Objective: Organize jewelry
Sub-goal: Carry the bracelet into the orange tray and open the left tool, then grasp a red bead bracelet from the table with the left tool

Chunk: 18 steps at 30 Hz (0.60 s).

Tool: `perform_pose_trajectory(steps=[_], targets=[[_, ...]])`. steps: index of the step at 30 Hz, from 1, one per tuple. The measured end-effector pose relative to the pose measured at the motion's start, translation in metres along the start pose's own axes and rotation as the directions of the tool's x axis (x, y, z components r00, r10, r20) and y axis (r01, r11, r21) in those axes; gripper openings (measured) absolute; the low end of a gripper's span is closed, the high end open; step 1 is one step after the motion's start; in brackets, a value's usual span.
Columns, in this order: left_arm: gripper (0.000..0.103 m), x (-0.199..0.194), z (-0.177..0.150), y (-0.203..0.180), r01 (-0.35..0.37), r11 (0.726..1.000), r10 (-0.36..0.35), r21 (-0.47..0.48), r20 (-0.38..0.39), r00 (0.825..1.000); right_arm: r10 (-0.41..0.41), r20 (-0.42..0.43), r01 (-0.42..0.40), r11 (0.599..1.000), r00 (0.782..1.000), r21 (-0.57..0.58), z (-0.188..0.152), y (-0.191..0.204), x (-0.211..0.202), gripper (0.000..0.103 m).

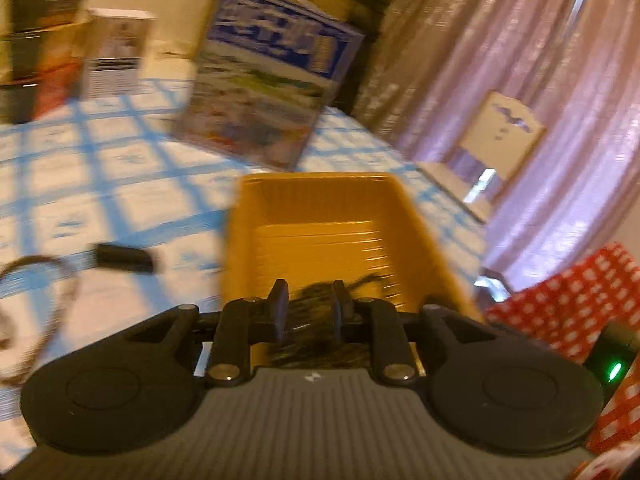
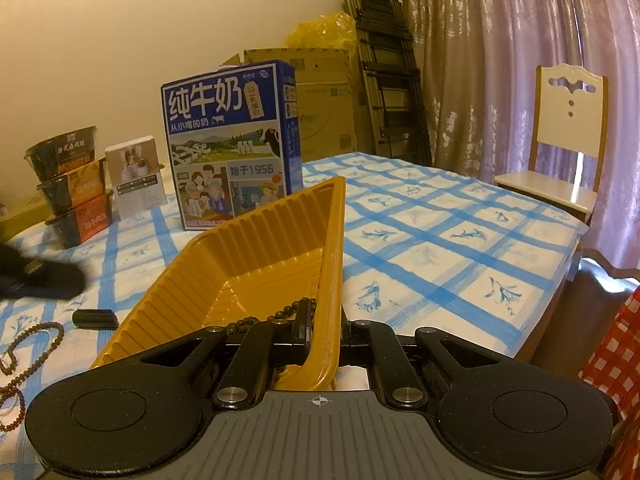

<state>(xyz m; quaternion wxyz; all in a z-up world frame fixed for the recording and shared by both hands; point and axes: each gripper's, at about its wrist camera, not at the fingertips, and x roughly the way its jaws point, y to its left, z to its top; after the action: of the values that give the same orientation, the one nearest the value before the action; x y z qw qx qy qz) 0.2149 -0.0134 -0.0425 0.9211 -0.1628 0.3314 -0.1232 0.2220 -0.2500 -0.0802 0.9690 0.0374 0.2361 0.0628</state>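
A yellow ribbed plastic tray (image 2: 248, 264) is tilted up off the table, and my right gripper (image 2: 326, 332) is shut on its near right rim. A dark bead strand (image 2: 280, 314) lies in the tray's near corner. In the blurred left wrist view the tray (image 1: 320, 216) is straight ahead. My left gripper (image 1: 310, 308) hangs over its near end with a gap between the fingers. A dark bead bunch (image 1: 320, 296) sits between them, close to the right finger and apart from the left one. More brown bead strands (image 2: 28, 352) lie on the cloth to the left.
A small black oblong (image 2: 96, 318) lies left of the tray on the blue-checked tablecloth (image 2: 440, 248). A blue milk carton box (image 2: 228, 140), a white box (image 2: 136, 178) and stacked bowls (image 2: 72, 188) stand at the back. A chair (image 2: 560, 152) is beyond the table's right edge.
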Motion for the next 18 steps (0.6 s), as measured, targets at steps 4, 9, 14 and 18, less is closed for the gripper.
perform_pose_trajectory(steps=[4,9,14,18], targets=[[0.019,-0.032,-0.021,0.043,-0.170,0.985,0.170,0.015,-0.021,0.985,0.000,-0.001,0.000,1.000,1.000,0.004,-0.001,-0.001,-0.001,0.009],[0.019,-0.066,-0.055,0.090,-0.339,0.941,0.339,0.014,-0.093,0.936,-0.002,-0.002,0.002,1.000,1.000,0.004,-0.001,0.000,-0.002,0.009],[0.019,-0.082,-0.074,0.112,-0.398,0.917,0.391,-0.017,-0.142,0.909,-0.004,-0.002,0.004,1.000,1.000,0.000,-0.001,0.000,-0.002,0.009],[0.019,-0.082,-0.075,0.116,-0.400,0.916,0.393,-0.027,-0.137,0.909,-0.006,-0.003,0.006,1.000,1.000,-0.003,-0.001,0.000,-0.002,0.009]])
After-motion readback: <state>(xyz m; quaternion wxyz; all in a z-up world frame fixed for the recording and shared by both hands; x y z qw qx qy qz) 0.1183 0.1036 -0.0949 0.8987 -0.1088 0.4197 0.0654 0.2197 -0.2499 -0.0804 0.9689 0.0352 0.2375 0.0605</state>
